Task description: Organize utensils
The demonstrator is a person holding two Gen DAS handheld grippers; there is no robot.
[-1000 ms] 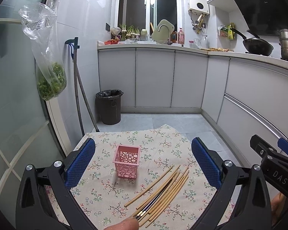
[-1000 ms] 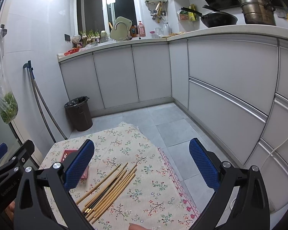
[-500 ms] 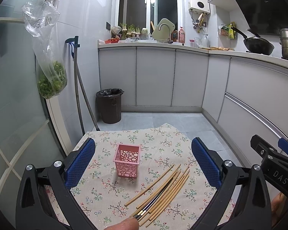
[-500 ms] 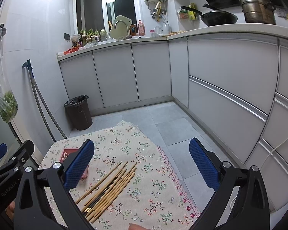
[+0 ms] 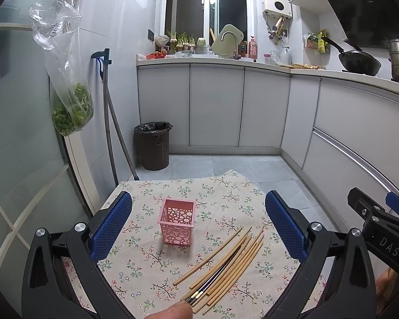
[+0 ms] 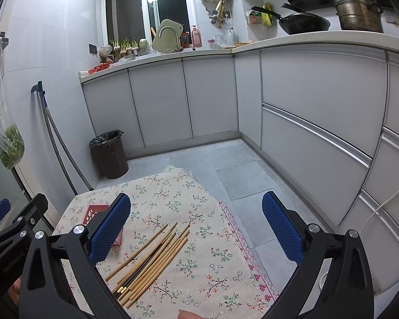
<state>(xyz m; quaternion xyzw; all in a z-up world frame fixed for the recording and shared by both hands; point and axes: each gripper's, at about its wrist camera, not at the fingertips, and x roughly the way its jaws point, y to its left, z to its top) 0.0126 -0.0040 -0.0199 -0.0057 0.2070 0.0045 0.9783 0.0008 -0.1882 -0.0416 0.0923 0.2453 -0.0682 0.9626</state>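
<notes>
A pink perforated basket (image 5: 177, 224) stands upright on a floral tablecloth (image 5: 146, 263). Several bamboo chopsticks and a dark pair lie in a loose bundle (image 5: 223, 263) to its right. My left gripper (image 5: 198, 223) is open and empty, held above the table with the basket between its fingers in view. In the right wrist view the chopsticks (image 6: 151, 255) lie on the cloth and the basket (image 6: 93, 212) is partly hidden behind the left finger. My right gripper (image 6: 196, 226) is open and empty above the table's right part.
The table is small; its far edge (image 5: 183, 180) and right edge (image 6: 242, 236) drop to a tiled floor. A black bin (image 5: 153, 145) and a mop handle (image 5: 111, 122) stand by the left wall. Grey cabinets (image 6: 319, 111) run along the back and right.
Both views have shifted only slightly; the left gripper's view has drifted a little to the left. The basket and the chopsticks lie where they were. Both grippers stay open.
</notes>
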